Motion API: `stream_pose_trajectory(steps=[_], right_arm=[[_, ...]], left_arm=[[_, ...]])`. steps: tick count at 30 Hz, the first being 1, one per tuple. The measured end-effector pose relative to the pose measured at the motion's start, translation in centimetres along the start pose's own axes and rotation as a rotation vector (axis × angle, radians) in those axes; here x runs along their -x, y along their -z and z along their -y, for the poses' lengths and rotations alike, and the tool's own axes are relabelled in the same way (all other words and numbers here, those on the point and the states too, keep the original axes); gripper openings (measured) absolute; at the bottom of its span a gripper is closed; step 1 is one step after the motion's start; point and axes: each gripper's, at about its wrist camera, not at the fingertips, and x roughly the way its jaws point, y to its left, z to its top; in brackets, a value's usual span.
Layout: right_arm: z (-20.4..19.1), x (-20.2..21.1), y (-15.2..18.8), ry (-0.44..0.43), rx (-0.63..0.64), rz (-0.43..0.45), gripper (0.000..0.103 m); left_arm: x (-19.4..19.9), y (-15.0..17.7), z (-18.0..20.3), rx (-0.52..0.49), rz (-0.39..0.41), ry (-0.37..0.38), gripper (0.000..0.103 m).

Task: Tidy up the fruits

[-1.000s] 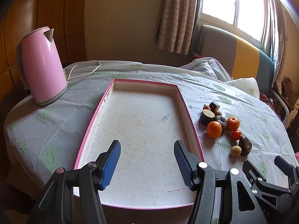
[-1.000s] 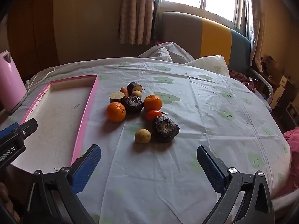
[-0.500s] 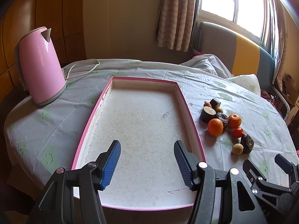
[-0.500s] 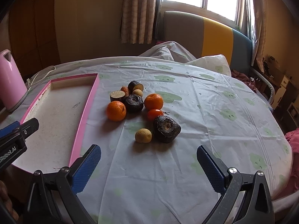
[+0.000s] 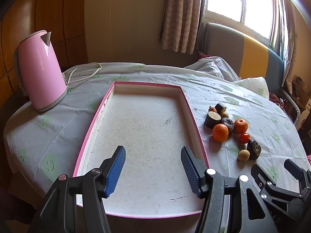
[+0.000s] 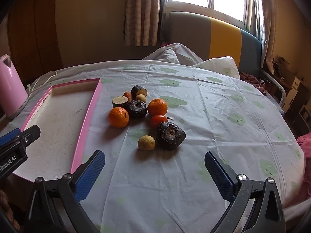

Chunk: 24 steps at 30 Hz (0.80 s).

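Note:
A pink-rimmed tray (image 5: pixel 97 114) (image 6: pixel 85 120) lies on the table with nothing in it. Right of it sits a cluster of fruit: two oranges (image 6: pixel 118 116) (image 6: pixel 157 107), a small tomato (image 6: pixel 159 120), a tan round fruit (image 6: pixel 146 142), dark wrinkled pieces (image 6: pixel 170 135) (image 6: pixel 137 108) and cut dark chunks (image 6: pixel 120 101). The same cluster shows at the right in the left wrist view, led by an orange (image 5: pixel 220 133). My left gripper (image 5: pixel 153 167) hovers open over the tray's near end. My right gripper (image 6: pixel 154 171) is open, just short of the tan fruit.
A pink kettle (image 5: pixel 39 70) with a white cord (image 5: pixel 83 71) stands at the table's far left. The tablecloth (image 6: pixel 223 116) has green cloud prints. A striped sofa (image 6: pixel 213 36) and a window lie behind. The table edge curves off at right.
Both views have shifted slightly forward and up; the fruit sits a little nearer in the right wrist view. Both grippers stay open and nothing on the table has moved.

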Motion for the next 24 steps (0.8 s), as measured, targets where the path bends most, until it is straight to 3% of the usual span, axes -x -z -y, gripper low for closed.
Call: stream_pose_trajectory(steps=[24], right_arm=[[1.5,-0.2,0.1,-0.001,-0.028,-0.001,0.103]], left_arm=[[0.2,0.0,1.2,-0.035,-0.012,0.009,0.060]])
